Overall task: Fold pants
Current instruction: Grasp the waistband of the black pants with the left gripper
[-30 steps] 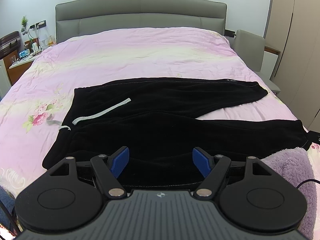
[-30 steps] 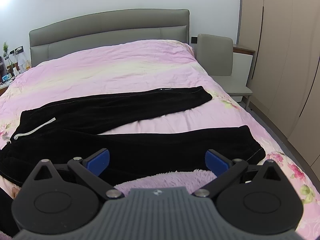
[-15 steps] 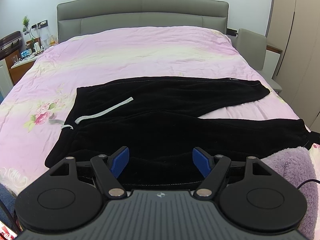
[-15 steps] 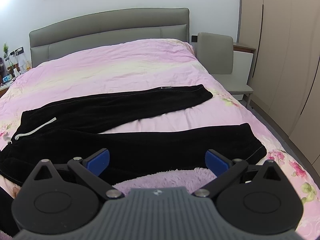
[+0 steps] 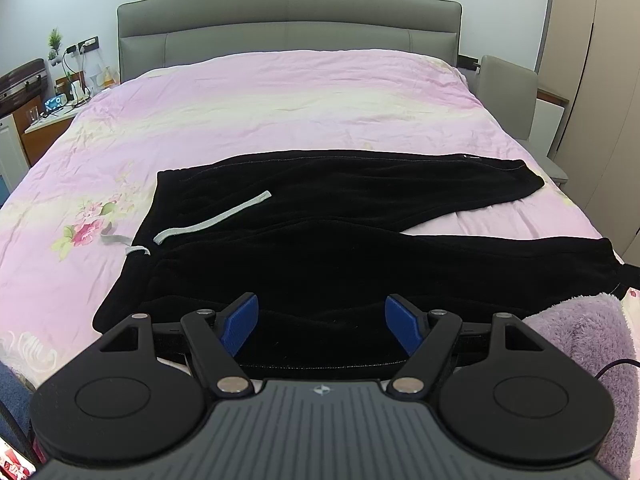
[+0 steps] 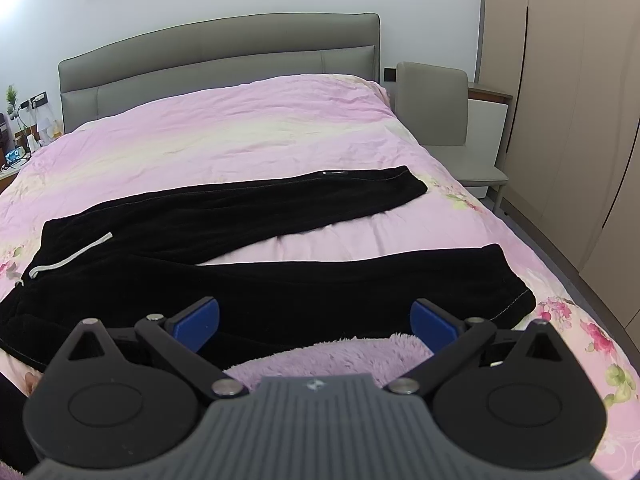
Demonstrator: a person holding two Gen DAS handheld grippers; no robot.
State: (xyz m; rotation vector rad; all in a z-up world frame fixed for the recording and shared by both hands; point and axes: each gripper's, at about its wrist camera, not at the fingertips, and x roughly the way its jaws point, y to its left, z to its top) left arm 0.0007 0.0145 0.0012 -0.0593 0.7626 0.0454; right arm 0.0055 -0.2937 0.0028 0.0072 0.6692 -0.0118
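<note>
Left wrist view shows the black pants [image 5: 320,240] spread flat across the near half of the bed [image 5: 280,100], waistband to the left, the two legs running off to the right in a narrow V with pink sheet showing between them. A pale drawstring [image 5: 212,222] lies on the fabric near the waist. The left gripper [image 5: 321,320] hovers over the near edge of the seat area, its blue pads spread wide with nothing between them. The right gripper [image 6: 315,320] hangs above the near leg and a fuzzy lilac blanket [image 6: 332,354] that lies just beside that leg's near edge; it too is released and empty.

The cloth looks like soft, thick fleece or velour: light, limp, likely to sag and drape from any pinch point and to cling a little to the sheet rather than slide. Nothing fragile about it. For a lengthwise fold, sensible holds would be the near corner of the waistband [image 5: 108,312] for the left gripper and the cuff of the near leg [image 6: 508,288] for the right, pinching through both layers so the leg lifts as one, then carrying it over onto the far leg [image 6: 360,188]. The drawstring could trail or snag
</note>
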